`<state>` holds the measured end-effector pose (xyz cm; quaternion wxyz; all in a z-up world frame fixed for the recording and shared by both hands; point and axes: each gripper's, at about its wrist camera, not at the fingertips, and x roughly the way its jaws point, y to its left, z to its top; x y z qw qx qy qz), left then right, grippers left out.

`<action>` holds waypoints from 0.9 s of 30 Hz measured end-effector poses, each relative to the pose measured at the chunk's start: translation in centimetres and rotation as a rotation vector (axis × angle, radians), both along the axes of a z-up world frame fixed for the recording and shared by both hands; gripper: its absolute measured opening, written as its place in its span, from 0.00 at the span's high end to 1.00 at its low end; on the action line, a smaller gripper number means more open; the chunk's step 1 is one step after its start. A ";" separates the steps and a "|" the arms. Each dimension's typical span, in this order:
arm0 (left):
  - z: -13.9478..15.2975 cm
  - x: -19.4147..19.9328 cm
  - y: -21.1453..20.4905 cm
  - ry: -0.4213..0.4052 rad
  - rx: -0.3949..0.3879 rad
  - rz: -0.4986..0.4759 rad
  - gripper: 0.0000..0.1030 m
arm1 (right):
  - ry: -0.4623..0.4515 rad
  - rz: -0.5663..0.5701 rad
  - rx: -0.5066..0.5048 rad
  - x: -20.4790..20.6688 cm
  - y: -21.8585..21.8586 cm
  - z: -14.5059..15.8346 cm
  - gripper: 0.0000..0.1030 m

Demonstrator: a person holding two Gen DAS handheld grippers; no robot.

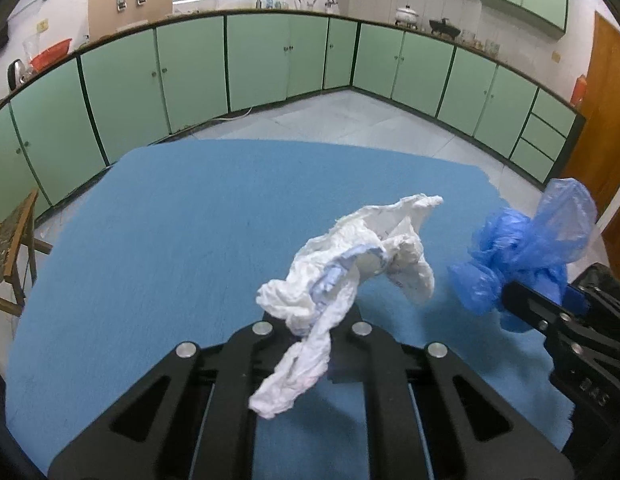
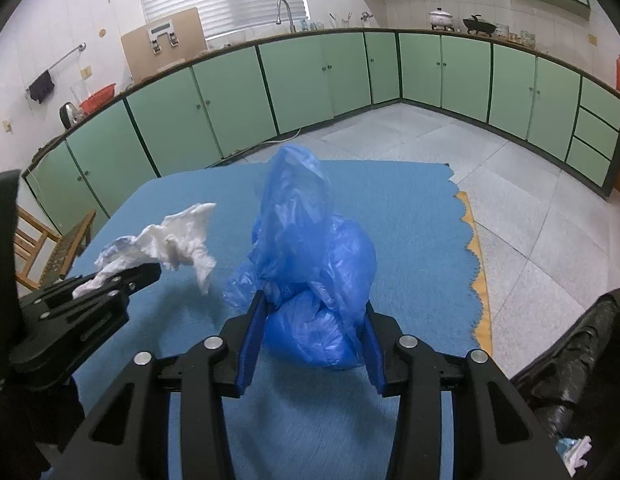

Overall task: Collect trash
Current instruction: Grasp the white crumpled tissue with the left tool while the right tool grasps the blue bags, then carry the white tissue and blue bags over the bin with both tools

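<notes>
A crumpled white paper wad (image 1: 350, 264) with a pale blue streak hangs above the blue tablecloth (image 1: 169, 240), and my left gripper (image 1: 312, 320) is shut on its twisted lower end. From the right wrist view the same wad (image 2: 173, 240) sticks out of the left gripper (image 2: 145, 272) at the left. A crumpled blue plastic bag (image 2: 310, 264) sits between the blue pads of my right gripper (image 2: 314, 300), which is shut on it. In the left wrist view that bag (image 1: 542, 232) and the right gripper (image 1: 522, 300) are at the right edge.
A black trash bag (image 2: 578, 352) stands open at the table's right, with a small white and blue scrap (image 2: 574, 450) inside. A wooden chair (image 1: 13, 248) stands off the table's left side. Green cabinets (image 1: 269, 60) line the walls beyond the tiled floor.
</notes>
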<state>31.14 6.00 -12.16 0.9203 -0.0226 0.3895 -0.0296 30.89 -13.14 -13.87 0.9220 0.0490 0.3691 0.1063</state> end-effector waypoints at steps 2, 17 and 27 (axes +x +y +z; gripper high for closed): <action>1.2 -1.1 -0.1 -0.021 0.001 0.000 0.93 | -0.006 -0.002 0.009 -0.8 -0.3 0.7 0.58; 7.2 -9.8 -1.0 -0.108 -0.015 0.039 0.93 | -0.083 0.007 0.019 -8.6 -2.4 6.6 0.58; 9.5 -14.8 -3.1 -0.162 -0.008 0.002 0.93 | -0.137 -0.012 0.017 -14.0 -4.7 9.6 0.58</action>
